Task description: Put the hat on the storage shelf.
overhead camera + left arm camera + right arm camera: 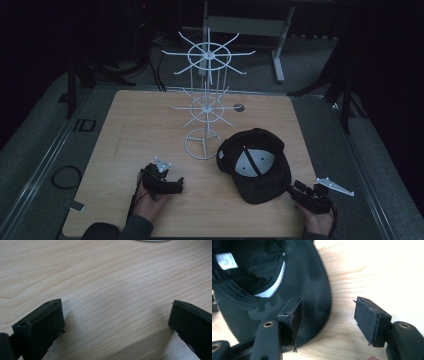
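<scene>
Jaws of the right gripper stand spread at the brim edge of the black cap, one over the brim, the other above bare wood. In the high view this cap lies upside down, at about 4 o'clock from the white wire rack. Toward 9 o'clock the left gripper rests wide open on the wooden table.

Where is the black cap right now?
In the high view, the cap lies upside down on the table's right side, between the white rack and the right gripper.
</scene>
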Motion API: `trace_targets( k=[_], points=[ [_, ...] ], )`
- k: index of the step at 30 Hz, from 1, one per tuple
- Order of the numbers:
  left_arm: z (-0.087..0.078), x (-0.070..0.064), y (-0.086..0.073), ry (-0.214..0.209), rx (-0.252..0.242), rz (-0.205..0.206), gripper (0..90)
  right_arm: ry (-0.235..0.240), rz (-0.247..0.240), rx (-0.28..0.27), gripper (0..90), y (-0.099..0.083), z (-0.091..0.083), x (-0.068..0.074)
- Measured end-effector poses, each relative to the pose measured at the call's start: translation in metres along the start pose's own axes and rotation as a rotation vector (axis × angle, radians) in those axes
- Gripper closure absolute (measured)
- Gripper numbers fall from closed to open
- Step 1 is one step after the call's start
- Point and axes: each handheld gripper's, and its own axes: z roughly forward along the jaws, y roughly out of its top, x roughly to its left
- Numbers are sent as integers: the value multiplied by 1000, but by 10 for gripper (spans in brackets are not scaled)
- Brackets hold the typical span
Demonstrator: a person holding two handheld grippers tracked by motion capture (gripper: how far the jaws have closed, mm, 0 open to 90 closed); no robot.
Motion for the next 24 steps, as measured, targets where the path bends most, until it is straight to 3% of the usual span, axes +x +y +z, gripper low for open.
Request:
trace_targets(
  k=[7,11,23,24],
  points=[
    [0,0,0,0,0,0,1,27,10,8,434,3,2,2],
    [0,0,0,0,0,-1,1,38,17,8,417,4,1,1],
    [0,0,0,0,0,0,1,-5,1,27,401,10,3,5],
    [0,0,0,0,0,0,1,11,-2,30,392,12,3,4]
  ],
)
